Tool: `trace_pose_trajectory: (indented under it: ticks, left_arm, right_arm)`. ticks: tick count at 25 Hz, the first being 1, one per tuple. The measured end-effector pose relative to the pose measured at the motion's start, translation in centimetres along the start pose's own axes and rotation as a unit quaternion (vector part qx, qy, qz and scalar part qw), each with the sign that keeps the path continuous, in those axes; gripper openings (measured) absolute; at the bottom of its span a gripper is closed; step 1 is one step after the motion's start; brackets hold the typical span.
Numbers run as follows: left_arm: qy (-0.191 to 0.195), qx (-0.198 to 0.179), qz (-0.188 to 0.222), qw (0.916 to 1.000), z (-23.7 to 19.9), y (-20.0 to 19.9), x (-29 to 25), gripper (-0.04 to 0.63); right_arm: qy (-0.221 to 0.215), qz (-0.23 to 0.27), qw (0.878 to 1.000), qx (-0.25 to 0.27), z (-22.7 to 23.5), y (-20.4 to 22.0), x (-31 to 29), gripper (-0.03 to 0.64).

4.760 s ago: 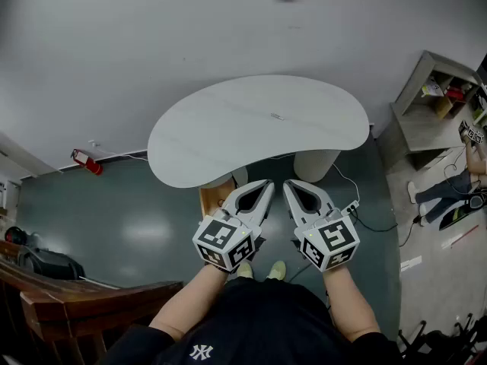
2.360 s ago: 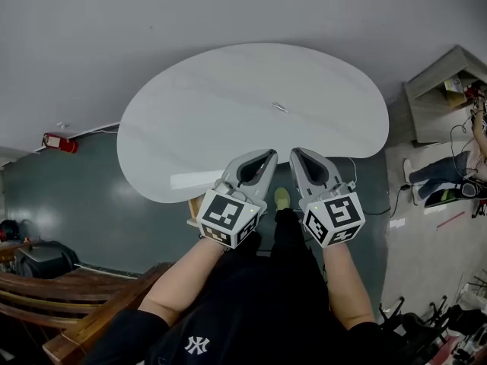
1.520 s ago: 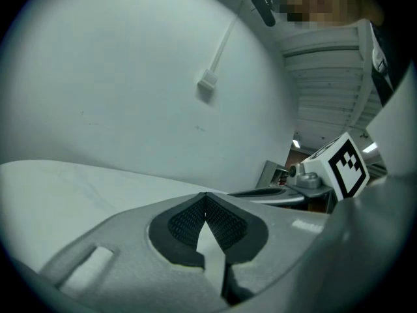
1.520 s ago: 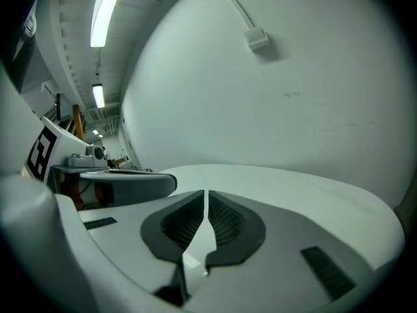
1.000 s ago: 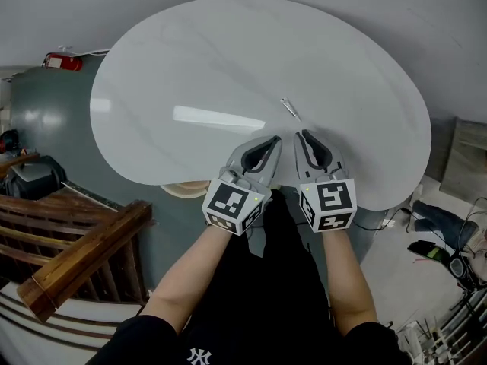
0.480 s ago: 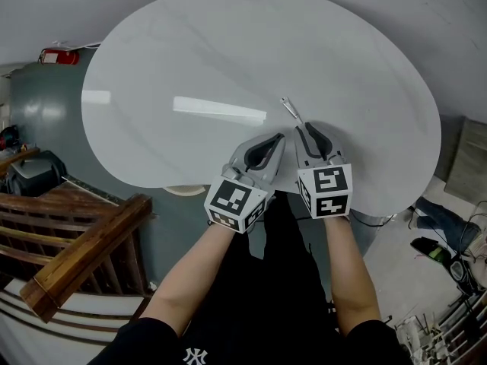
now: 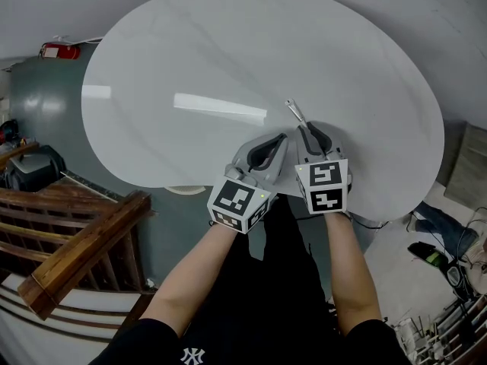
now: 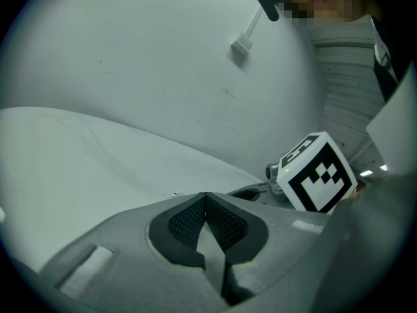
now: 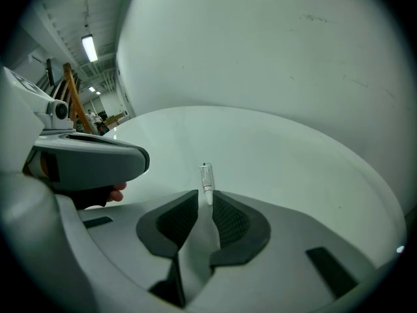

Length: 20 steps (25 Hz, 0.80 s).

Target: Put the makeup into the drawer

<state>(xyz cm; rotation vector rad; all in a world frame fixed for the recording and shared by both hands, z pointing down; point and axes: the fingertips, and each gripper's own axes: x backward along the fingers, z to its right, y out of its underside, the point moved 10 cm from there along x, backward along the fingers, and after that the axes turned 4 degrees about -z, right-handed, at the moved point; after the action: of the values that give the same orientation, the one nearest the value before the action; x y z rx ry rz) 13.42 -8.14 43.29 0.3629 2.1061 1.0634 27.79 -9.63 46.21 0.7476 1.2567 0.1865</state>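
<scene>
The makeup is a thin white tube point(image 7: 294, 112) that lies on the white kidney-shaped table point(image 7: 190, 67), right of its middle. My right gripper point(image 7: 307, 130) hovers just short of the tube. In the right gripper view the tube point(image 9: 206, 177) points away from me, its near end at the mouth of the right gripper point(image 9: 205, 193), whose jaws stand slightly apart. My left gripper point(image 7: 281, 138) is beside it on the left, over the table's near edge. Its dark pads point(image 8: 189, 217) meet at the tips of the left gripper point(image 8: 206, 195), with nothing held. No drawer shows.
A wooden railing point(image 7: 76, 257) runs along the lower left. A red object point(image 7: 59, 50) lies on the floor at far left. A pale rounded piece point(image 7: 183, 190) shows under the table's near rim. Cables and clutter point(image 7: 449, 265) lie on the floor at right.
I have walked up to the table, so it now fills the view. Both grippers moved forward over its near edge, and the right one closed in on the tube.
</scene>
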Motion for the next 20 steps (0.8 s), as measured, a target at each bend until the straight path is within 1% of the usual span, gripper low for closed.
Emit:
trace_pose_trajectory:
  ticks: [6, 11, 13, 20]
  left_arm:
    - [-0.003, 0.003, 0.001, 1.0, -0.36, 0.18, 0.04, 0.009]
    - [-0.004, 0.006, 0.001, 1.0, -0.46, 0.21, -0.17, 0.009]
    - [-0.005, 0.007, 0.001, 1.0, -0.44, 0.2, -0.2, 0.009]
    - [-0.007, 0.008, 0.002, 0.9999, -0.3, -0.01, 0.01, 0.009]
  right_arm:
    - [0.01, -0.019, 1.0, 0.01, 0.03, -0.07, -0.63, 0.075]
    - [0.022, -0.028, 0.999, 0.023, 0.13, -0.27, -0.78, 0.04]
    - [0.022, -0.029, 0.999, 0.025, 0.17, -0.29, -0.79, 0.037]
    - [0.01, -0.012, 1.0, 0.002, 0.19, -0.49, -0.25, 0.034]
